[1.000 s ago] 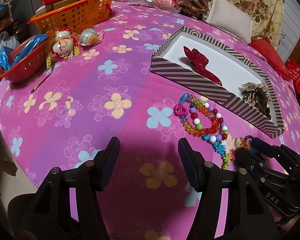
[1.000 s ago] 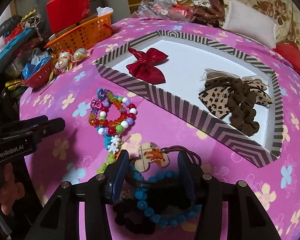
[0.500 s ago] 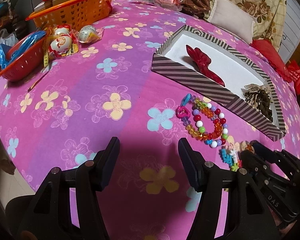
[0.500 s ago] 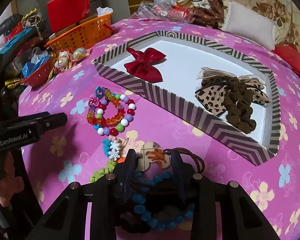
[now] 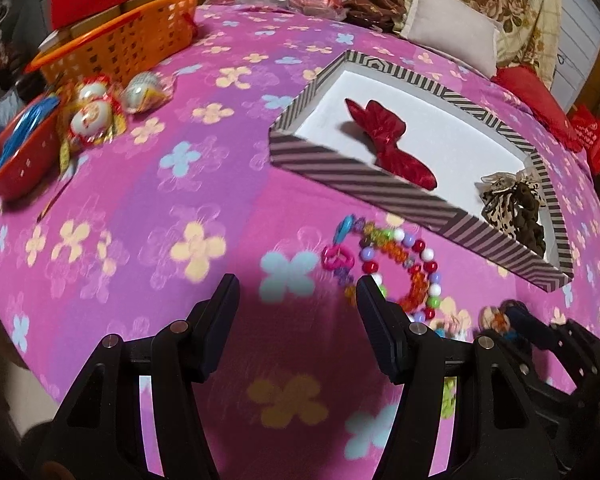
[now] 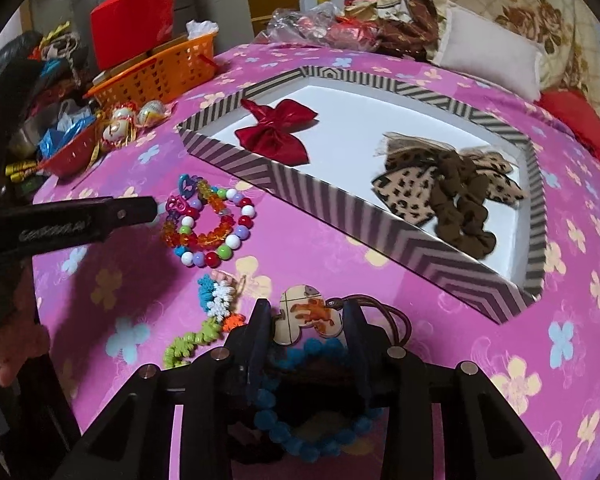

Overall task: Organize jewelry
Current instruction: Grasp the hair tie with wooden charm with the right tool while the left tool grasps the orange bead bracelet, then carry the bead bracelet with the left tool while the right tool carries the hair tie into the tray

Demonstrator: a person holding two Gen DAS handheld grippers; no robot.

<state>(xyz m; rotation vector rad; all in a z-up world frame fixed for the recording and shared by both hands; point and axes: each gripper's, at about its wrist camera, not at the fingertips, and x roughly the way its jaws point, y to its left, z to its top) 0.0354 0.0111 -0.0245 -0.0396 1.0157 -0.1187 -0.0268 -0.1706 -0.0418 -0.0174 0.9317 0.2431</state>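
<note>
My right gripper [image 6: 306,316] is shut on a blue bead bracelet [image 6: 296,360], which sits between its pads on the pink flowered cloth. A brown hair tie with a wooden charm [image 6: 308,312] lies just ahead of the fingertips. My left gripper [image 5: 298,292] is open and holds nothing; its right finger edges over a pile of colourful bead bracelets [image 5: 400,268]. The striped box [image 6: 280,176] holds a red bow [image 6: 278,132] and a leopard-print scrunchie [image 6: 440,188]. A coiled green, white and blue band [image 6: 216,300] lies to the left of the right gripper.
An orange basket [image 5: 116,46], a red basket [image 5: 20,156] and wrapped round toys [image 5: 96,116] stand at the far left. Pillows [image 6: 488,56] and plastic bags [image 6: 320,28] crowd the back edge. The cloth drops off at the near left.
My right gripper's jaws narrowed onto the blue bracelet. The left gripper slid right, so its right finger now reaches the colourful bead bracelets.
</note>
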